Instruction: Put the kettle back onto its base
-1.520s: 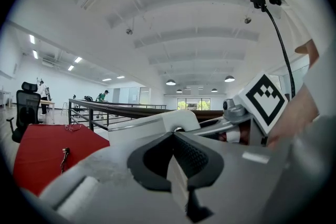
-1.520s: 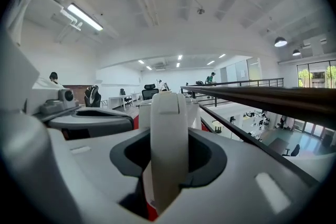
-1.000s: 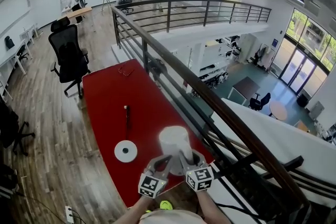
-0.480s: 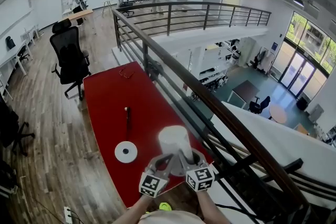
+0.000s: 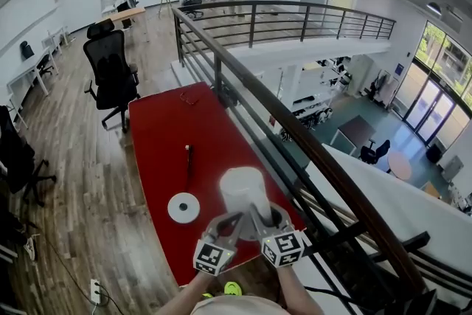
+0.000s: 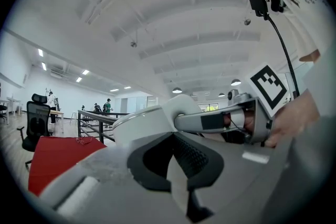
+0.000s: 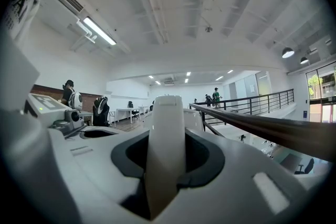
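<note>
The white kettle [image 5: 245, 194] hangs above the near right part of the red table [image 5: 158, 133], to the right of its round white base [image 5: 183, 208], which lies flat on the table. In the right gripper view my right gripper [image 7: 165, 170] is shut on the kettle's upright white handle [image 7: 166, 134]. In the head view it comes in from below [image 5: 267, 223]. My left gripper [image 5: 227, 226] sits close against the kettle's near left side. In the left gripper view its jaws [image 6: 181, 165] look shut with nothing between them, and the kettle's lid [image 6: 142, 122] lies just beyond.
A slim dark stick-like object [image 5: 188, 158] lies on the table beyond the base, and a pair of glasses [image 5: 193, 99] at the far end. A dark metal railing [image 5: 295, 136] runs along the table's right side. An office chair [image 5: 114, 77] stands far left.
The kettle has risen a little in the right gripper. The left gripper has stayed beside it. The head camera has shifted slightly.
</note>
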Demonstrator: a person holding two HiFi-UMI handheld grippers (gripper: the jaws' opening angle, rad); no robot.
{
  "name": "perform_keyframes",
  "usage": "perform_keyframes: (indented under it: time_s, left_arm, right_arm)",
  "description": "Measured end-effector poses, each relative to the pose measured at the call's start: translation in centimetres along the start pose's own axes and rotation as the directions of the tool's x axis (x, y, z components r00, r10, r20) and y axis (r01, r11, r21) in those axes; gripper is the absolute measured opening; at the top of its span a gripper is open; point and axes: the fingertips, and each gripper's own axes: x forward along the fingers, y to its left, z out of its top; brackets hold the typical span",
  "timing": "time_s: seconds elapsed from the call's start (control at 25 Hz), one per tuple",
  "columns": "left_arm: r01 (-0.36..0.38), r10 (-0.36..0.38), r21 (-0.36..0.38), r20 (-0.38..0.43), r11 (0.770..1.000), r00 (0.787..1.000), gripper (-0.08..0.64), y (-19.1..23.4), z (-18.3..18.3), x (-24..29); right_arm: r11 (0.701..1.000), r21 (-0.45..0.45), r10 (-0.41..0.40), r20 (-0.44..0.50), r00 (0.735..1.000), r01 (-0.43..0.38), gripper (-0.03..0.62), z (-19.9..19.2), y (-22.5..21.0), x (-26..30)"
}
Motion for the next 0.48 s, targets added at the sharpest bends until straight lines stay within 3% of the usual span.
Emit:
perform_keyframes:
  time_s: [0.48]
  left_arm:
    - [-0.119,0.119,0.016,0.017,0.993,0.993,0.005,3.3,1.7,-2.1]
  right_arm:
    - [0.994,-0.021,0.108,0.015,0.994,-0.108,0.12,1.5,3.4,2.7]
